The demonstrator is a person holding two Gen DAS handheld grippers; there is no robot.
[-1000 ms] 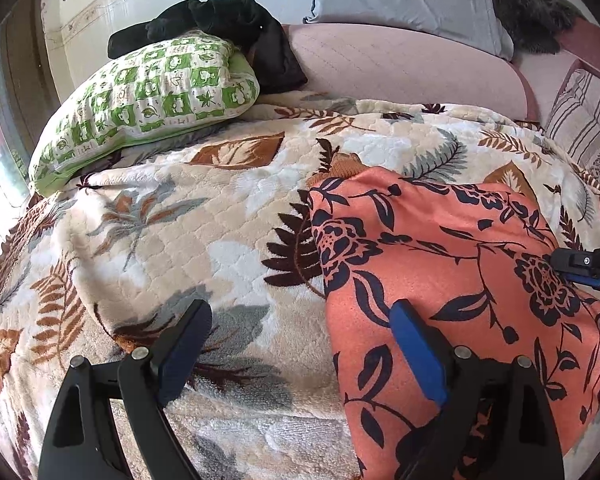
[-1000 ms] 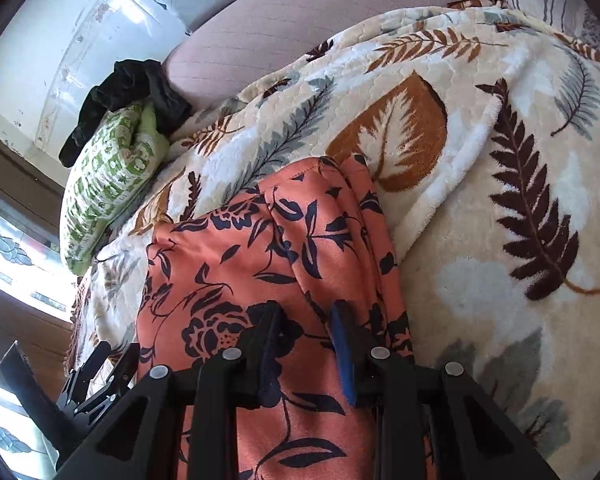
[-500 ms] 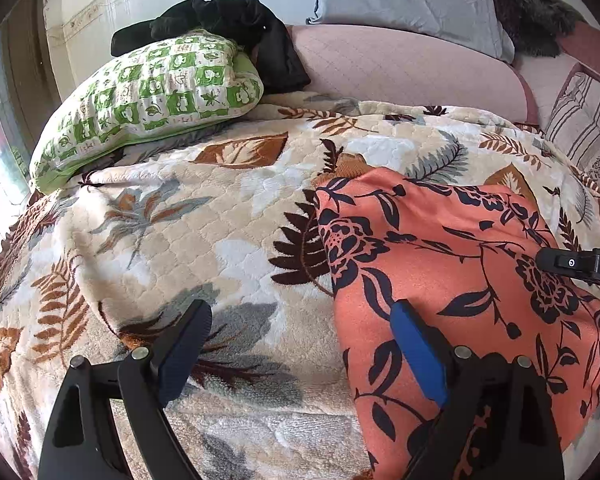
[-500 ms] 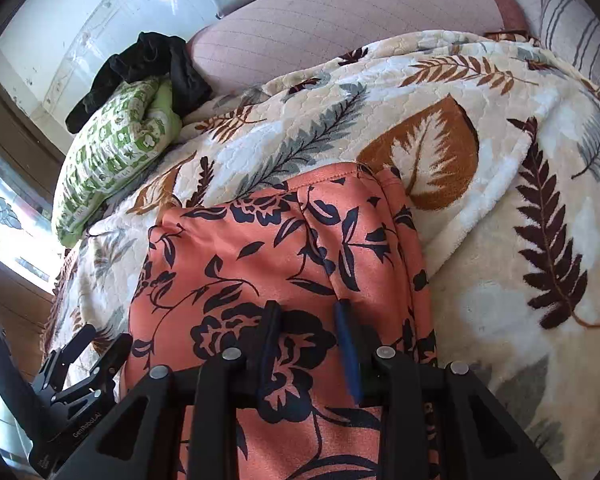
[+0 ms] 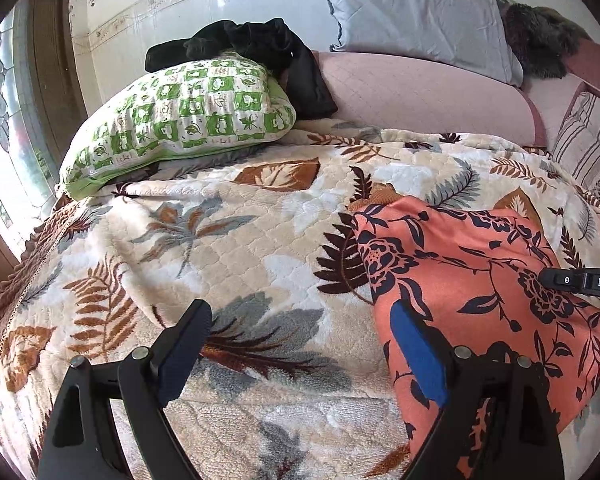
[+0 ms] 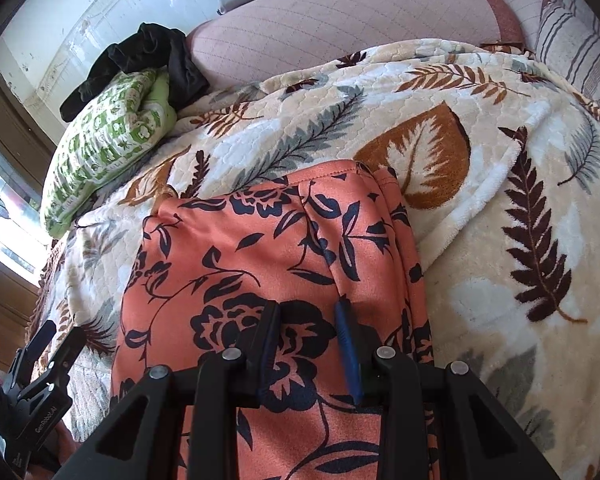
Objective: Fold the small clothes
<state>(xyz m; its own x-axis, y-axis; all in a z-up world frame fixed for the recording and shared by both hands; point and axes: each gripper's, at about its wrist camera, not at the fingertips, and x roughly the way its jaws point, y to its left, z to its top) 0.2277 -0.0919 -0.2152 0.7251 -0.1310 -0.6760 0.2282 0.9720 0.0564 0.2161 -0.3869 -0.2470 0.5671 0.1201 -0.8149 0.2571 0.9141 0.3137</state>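
A: From the left wrist, what surrounds the orange floral garment [image 5: 472, 280]?
B: It lies on the leaf-print blanket [image 5: 220, 248]; the green pillow [image 5: 180, 120] sits well beyond. The left gripper [image 5: 300, 352] gapes empty at its edge.
A: And the right wrist?
B: The right gripper [image 6: 310, 344] hangs over the garment, jaws narrowly apart; whether they pinch cloth, I cannot tell.

"GenRobot.AI" on left gripper [image 6: 40, 360]

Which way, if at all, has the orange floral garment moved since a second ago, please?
No: the orange floral garment stays put, its top corner still beside the same brown leaf on the blanket.
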